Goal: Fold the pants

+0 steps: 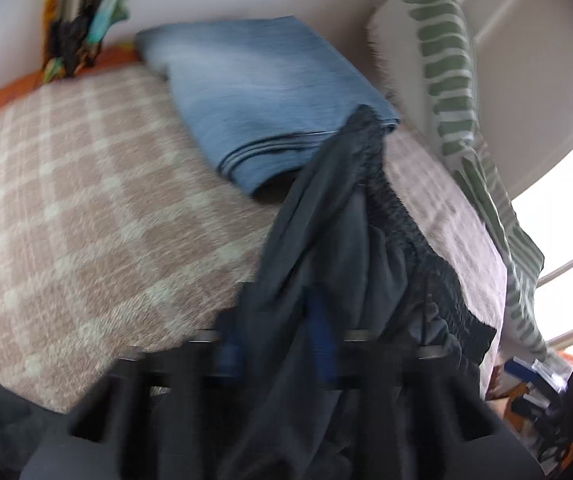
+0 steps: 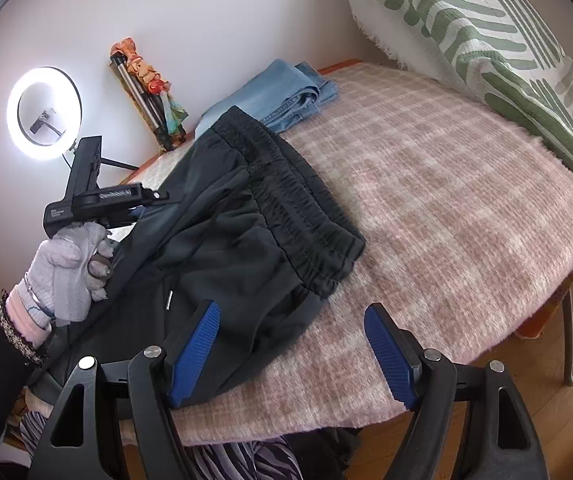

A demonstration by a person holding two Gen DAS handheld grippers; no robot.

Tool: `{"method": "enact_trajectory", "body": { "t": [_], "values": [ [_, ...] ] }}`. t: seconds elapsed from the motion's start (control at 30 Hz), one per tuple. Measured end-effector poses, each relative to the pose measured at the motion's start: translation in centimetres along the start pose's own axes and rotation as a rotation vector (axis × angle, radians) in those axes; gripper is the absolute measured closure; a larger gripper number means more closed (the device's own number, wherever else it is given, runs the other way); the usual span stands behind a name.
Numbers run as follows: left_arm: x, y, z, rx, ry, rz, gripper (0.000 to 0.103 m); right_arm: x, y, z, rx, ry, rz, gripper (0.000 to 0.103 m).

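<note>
Two grippers work the cloth, and only one has it. The left gripper [image 1: 286,340], its blue pads [image 1: 320,332] pinched tight, holds a bunched fold of the dark charcoal drawstring pants with the gathered elastic waistband [image 2: 246,232]; in the left wrist view the fabric rises from the jaws toward one o'clock, waistband trailing off at four o'clock. The right gripper [image 2: 292,344] stands wide and holds nothing, its left blue ribbed pad [image 2: 196,354] lying over the pants' near edge, its right pad over bare blanket.

From the right gripper the pants lie at eleven o'clock, the waistband's long axis running from the eleven o'clock far end down to its near end at about one o'clock. That near waistband end looks closest to the right gripper, so it seems the natural grab for it.

A gloved hand [image 2: 70,268] holds the left tool at nine o'clock. Under everything is the pink-and-cream checked fuzzy blanket [image 2: 446,200]; folded light-blue denim jeans [image 2: 274,92] sit beyond the pants at twelve o'clock, touching their far edge.
</note>
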State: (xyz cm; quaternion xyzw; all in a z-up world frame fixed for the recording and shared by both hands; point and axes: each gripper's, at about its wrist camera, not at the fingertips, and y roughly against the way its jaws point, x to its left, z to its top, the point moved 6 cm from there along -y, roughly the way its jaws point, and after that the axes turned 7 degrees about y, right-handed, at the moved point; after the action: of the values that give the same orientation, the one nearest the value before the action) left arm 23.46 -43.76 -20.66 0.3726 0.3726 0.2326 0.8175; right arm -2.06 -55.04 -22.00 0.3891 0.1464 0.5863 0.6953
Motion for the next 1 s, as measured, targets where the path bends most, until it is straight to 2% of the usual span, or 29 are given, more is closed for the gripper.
{"method": "enact_trajectory", "body": {
  "t": [0.2,0.37,0.57,0.67,0.73,0.77,0.8,0.83,0.9,0.93,1.0],
  "values": [
    [-3.6,2.4,-1.1,-0.055,-0.146,-0.041,0.1,0.6,-0.4,1.6,-0.011,0.008,0.022,0.028],
    [-6.9,3.3,-4.0,-0.057,-0.311,-0.022,0.1,0.8,-1.3,5.8,-0.044,-0.047,0.123,0.028],
    [-8.8,3.0,-7.0,-0.024,-0.353,-0.06,0.1,2.3,-5.3,11.8,-0.008,-0.126,0.26,0.024],
    [-9.7,2.7,-8.8,-0.011,-0.407,-0.041,0.1,2.6,-8.1,13.2,0.044,-0.144,0.206,0.023],
    [-9.7,3.2,-9.8,-0.005,-0.419,-0.037,0.1,2.6,-10.1,13.3,0.099,-0.136,0.141,0.024],
    [-9.5,3.4,-10.1,0.001,-0.419,-0.032,0.1,2.5,-11.1,12.9,0.132,-0.124,0.095,0.038],
    [-9.3,3.8,-10.2,0.002,-0.417,-0.025,0.099,2.3,-11.9,12.4,0.165,-0.12,0.066,0.048],
    [-9.0,4.4,-10.4,0.0,-0.412,-0.02,0.093,2.2,-12.3,12.1,0.184,-0.124,0.078,0.069],
    [-7.7,6.8,-10.6,-0.003,-0.389,-0.03,0.084,1.9,-12.7,11.5,0.193,-0.159,0.113,0.075],
    [-7.0,7.9,-10.8,-0.004,-0.383,-0.03,0.074,1.8,-12.6,11.3,0.19,-0.166,0.121,0.075],
    [-5.1,10.8,-11.0,-0.038,-0.38,0.021,0.063,1.8,-12.3,11.0,0.182,-0.167,0.128,0.077]
  ]
}}
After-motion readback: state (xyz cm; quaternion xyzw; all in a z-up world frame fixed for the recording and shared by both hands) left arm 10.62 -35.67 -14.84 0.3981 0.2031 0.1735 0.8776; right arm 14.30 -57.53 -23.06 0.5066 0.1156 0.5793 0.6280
